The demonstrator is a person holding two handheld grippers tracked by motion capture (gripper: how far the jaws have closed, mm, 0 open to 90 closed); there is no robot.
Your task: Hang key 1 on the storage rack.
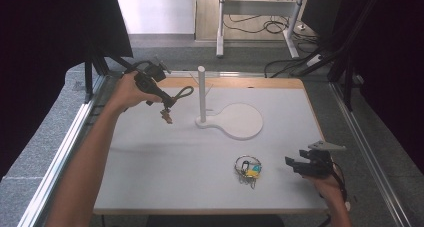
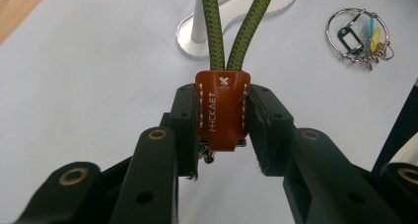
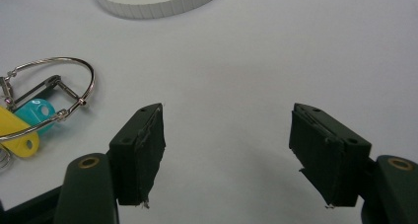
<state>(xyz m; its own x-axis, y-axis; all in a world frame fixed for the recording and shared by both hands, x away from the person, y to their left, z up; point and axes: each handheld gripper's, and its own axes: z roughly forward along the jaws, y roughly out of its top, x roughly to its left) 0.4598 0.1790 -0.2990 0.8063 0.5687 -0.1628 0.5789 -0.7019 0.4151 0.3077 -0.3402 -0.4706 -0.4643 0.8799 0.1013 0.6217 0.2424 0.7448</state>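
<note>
My left gripper [image 1: 168, 106] is held above the table's back left, shut on a keychain. Its pads pinch a brown leather tag [image 2: 222, 108] from both sides. From the tag, an olive-green rope loop [image 2: 236, 26] runs forward toward a white post [image 1: 201, 92], which stands upright on a flat white base [image 1: 242, 121]. In the high view the rope loop [image 1: 183, 93] hangs in the air just left of the post without touching it. My right gripper [image 3: 226, 120] rests low near the table's front right, open, with nothing between its fingers. It also shows in the high view [image 1: 292, 164].
A metal key ring [image 1: 248, 169] with yellow and turquoise tags lies on the white tabletop [image 1: 165, 167], just left of the right gripper. It also appears in the right gripper view [image 3: 49, 100] and the left gripper view [image 2: 357, 36]. Metal rails line both table sides.
</note>
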